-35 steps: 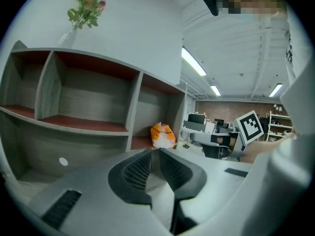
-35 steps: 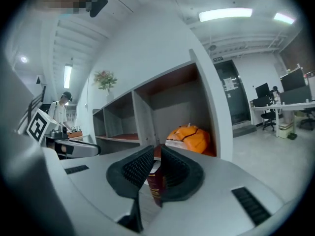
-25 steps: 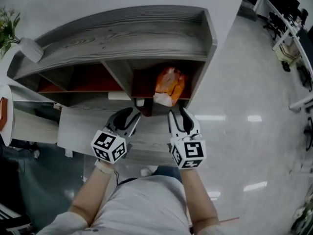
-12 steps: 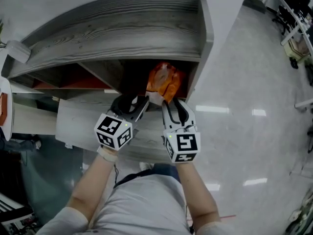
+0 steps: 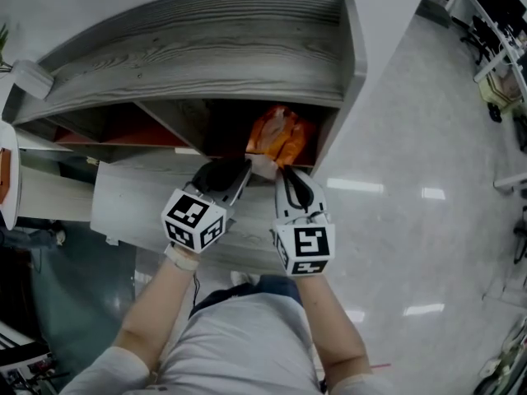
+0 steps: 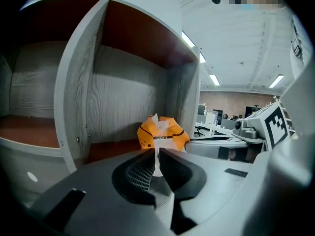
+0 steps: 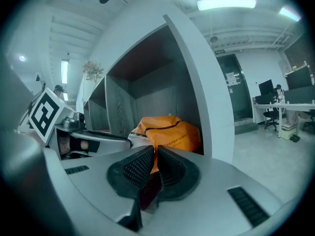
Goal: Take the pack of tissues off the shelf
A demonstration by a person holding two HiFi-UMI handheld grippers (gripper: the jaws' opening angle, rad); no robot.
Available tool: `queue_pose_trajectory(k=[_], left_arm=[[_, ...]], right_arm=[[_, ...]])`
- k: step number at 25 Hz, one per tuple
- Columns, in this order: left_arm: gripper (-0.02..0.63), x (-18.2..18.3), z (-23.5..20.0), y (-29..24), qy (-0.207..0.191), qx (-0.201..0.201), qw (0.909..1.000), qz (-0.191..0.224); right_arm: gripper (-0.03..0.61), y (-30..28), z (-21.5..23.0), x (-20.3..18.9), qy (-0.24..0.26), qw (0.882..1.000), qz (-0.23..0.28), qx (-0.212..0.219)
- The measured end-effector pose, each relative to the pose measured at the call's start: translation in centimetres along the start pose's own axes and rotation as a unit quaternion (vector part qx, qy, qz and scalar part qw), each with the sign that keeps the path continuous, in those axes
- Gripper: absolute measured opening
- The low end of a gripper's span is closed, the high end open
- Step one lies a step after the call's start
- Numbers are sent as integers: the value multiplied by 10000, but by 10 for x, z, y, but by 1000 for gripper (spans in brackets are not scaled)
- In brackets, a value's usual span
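Note:
An orange pack of tissues (image 5: 281, 133) lies in the right compartment of the grey wooden shelf (image 5: 206, 48). My left gripper (image 5: 240, 171) reaches the pack's near left end. In the left gripper view its jaws (image 6: 156, 154) are closing, pinching the white end flap of the pack (image 6: 165, 133). My right gripper (image 5: 286, 176) sits at the pack's near right end. In the right gripper view its jaws (image 7: 155, 154) are closing with the orange wrapper of the pack (image 7: 172, 132) between them. The pack rests on the red-brown compartment floor.
A grey divider (image 6: 74, 107) stands left of the pack and the shelf's side wall (image 7: 206, 107) is close on its right. A lower grey ledge (image 5: 140, 208) juts out beneath the grippers. Glossy floor (image 5: 412, 179) and office desks (image 5: 494, 39) lie to the right.
Both grippers have moved forward into the right compartment's mouth. Their jaws, spread wide before, have come together on the pack's near end.

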State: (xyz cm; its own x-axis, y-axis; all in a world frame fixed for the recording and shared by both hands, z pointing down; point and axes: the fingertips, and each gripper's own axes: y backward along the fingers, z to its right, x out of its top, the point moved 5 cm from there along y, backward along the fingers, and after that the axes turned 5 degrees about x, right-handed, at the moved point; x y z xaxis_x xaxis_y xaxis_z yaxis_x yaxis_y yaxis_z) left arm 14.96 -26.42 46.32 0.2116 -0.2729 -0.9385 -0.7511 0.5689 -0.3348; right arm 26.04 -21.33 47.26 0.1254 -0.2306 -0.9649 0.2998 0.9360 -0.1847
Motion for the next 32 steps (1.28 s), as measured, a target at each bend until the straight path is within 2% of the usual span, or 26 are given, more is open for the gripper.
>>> queue_pose_trajectory(k=[9, 19, 26, 32], left_arm=[[26, -6, 0, 50, 158, 22, 9997, 163], [23, -22, -11, 144, 305, 470, 9974, 445], [21, -36, -35, 217, 555, 1112, 9901, 651], [21, -48, -64, 276, 689, 1818, 9776, 805]], right_arm=[[29, 19, -47, 4, 202, 9995, -18, 234], [29, 33, -132, 4, 413, 9965, 134, 719], [28, 21, -201, 4, 628, 9885, 63, 1373], [28, -5, -260, 6, 822, 9739, 4, 2115]])
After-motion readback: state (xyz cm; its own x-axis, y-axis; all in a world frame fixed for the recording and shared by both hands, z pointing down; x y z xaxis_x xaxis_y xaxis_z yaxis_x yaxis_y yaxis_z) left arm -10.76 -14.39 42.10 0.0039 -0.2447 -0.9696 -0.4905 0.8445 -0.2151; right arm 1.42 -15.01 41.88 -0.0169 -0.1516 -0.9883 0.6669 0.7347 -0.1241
